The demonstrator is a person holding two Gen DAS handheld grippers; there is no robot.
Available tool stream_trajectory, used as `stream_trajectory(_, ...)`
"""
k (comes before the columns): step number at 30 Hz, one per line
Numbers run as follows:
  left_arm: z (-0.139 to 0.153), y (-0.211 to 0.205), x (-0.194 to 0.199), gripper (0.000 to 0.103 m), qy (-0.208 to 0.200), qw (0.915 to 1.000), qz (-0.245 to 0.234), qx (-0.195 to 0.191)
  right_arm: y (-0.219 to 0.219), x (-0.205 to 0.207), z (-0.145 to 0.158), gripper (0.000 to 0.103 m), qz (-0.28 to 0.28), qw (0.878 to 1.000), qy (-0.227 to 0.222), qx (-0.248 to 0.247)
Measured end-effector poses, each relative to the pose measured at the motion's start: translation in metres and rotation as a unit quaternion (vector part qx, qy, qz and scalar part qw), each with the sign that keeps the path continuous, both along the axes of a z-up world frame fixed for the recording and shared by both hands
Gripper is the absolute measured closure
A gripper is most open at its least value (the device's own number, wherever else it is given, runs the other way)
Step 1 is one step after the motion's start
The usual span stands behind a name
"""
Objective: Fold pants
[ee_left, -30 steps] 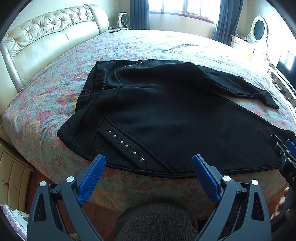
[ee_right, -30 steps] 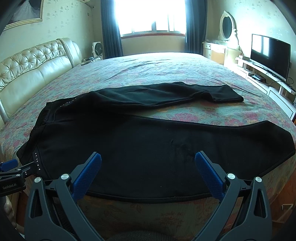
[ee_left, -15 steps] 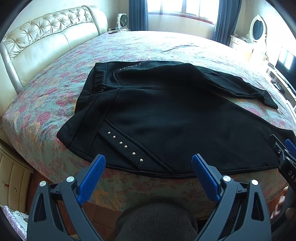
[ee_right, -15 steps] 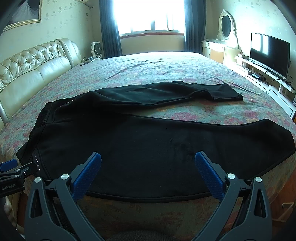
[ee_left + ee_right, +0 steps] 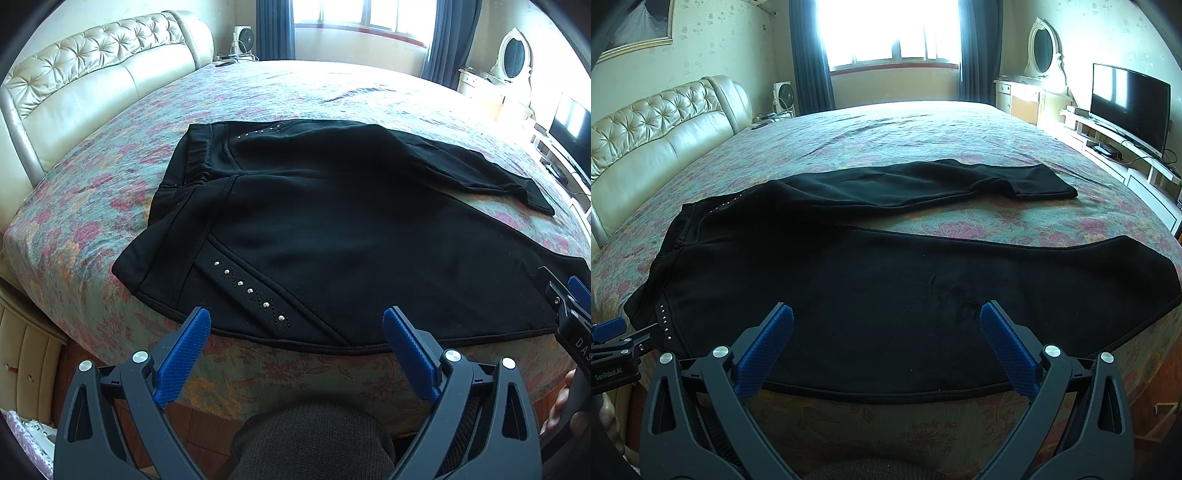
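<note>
Black pants (image 5: 332,229) lie spread flat on the bed, waistband at the left, two legs running to the right and apart from each other. A row of studs (image 5: 251,291) marks the near hip. In the right wrist view the near leg (image 5: 923,291) lies along the bed's front edge and the far leg (image 5: 923,184) lies behind it. My left gripper (image 5: 295,325) is open and empty, just short of the near hem at the hip. My right gripper (image 5: 886,321) is open and empty over the near leg's edge.
The bed has a floral cover (image 5: 92,206) and a tufted cream headboard (image 5: 92,74) at the left. A TV (image 5: 1126,107) on a low stand and a dresser with an oval mirror (image 5: 1043,51) stand at the right. My dark knee (image 5: 310,443) is below the gripper.
Both grippers have risen and tipped slightly, so the pants sit a little lower in both views. Both stay open. The pants have not moved.
</note>
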State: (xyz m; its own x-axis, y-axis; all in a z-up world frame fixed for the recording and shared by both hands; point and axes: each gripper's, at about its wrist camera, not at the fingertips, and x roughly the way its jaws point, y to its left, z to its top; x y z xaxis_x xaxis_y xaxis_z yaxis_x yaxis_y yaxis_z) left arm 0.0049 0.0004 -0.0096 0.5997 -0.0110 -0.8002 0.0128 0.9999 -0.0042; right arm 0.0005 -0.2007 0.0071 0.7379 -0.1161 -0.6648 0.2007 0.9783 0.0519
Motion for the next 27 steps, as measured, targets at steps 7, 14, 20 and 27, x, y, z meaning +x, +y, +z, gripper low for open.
stream_trajectory(7, 0.000, -0.002, -0.001, 0.009, -0.003, 1.0000, -0.004, 0.004, 0.001, 0.000, -0.001, 0.002, 0.000, 1.000, 0.001, 0.000)
stream_trajectory(14, 0.000, -0.002, -0.001, 0.009, -0.001, 1.0000, -0.005, 0.005, 0.002, 0.000, -0.002, 0.002, 0.000, 1.000, 0.001, 0.001)
stream_trajectory(20, 0.003, -0.003, 0.001, 0.009, -0.011, 0.9998, -0.016, 0.011, 0.005, 0.001, -0.004, 0.002, 0.009, 1.000, 0.007, 0.006)
stream_trajectory(27, 0.026, 0.026, 0.039, 0.009, -0.030, 0.9961, -0.078, -0.028, 0.003, 0.017, -0.009, 0.002, 0.031, 0.998, 0.036, 0.031)
